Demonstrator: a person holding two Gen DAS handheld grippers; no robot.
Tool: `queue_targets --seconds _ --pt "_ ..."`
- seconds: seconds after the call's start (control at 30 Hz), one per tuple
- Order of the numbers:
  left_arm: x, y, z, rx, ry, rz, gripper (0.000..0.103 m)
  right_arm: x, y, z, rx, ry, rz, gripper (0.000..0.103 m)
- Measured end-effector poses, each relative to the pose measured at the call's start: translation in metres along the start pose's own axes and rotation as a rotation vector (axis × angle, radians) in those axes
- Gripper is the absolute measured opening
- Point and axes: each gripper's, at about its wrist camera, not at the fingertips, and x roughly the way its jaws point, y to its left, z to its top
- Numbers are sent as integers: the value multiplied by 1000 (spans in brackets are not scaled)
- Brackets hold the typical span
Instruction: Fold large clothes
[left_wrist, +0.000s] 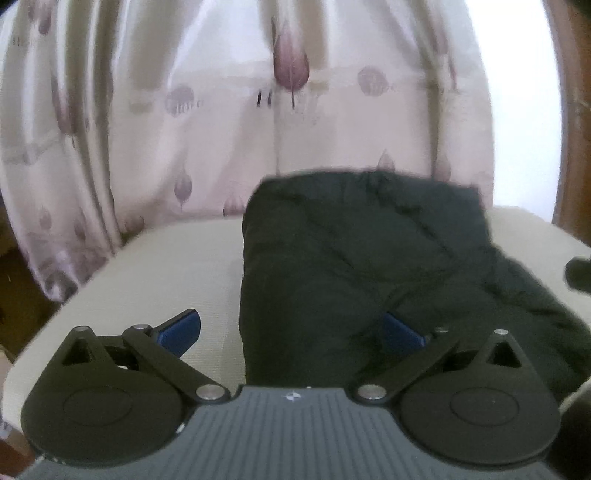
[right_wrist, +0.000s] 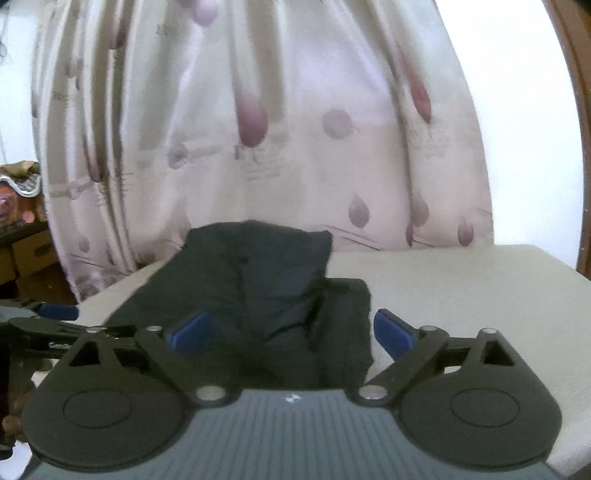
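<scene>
Garment: a dark, thick garment (left_wrist: 351, 266) lies folded into a bulky bundle on a pale cloth-covered surface (left_wrist: 147, 280). In the right wrist view it (right_wrist: 258, 295) reaches back to the far edge of the surface, with a lower flap spread toward the right side.
Fold so far: judged from the compact shape, the folding looks nearly done. The layers look puffy and uneven, with creases across the top.
Doing this step well: any further fold probably needs a grip on a clean outer edge, not the thick middle, with both ends lifted evenly so the layers do not slide apart.
Left gripper: the left gripper (left_wrist: 291, 332) has its jaws spread wide and holds nothing. It straddles the garment's near left edge without pressing on it.
Right gripper: the right gripper (right_wrist: 291, 332) is also spread wide and empty. The bundle's near end lies between its blue pads (right_wrist: 391, 332) without being pinched.
Pose: both grippers point slightly downward toward the far edge, side by side.
Behind: a patterned curtain (left_wrist: 221, 110) hangs past the far edge.
</scene>
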Motion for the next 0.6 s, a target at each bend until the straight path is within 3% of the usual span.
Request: queue_targets --seconds 0.2,0.33,0.43,0.6 --pt "-47 -14 8 49 -183 58 103 -17 -3 0 56 5 12 97" --pt "-59 -20 21 15 -146 45 103 -30 -2 0 78 6 15 97" --pt "-70 -23 26 5 -164 81 103 -36 0 2 82 1 20 97" --pt "-74 -20 37 -45 -126 12 103 -43 3 5 72 -8 27 98"
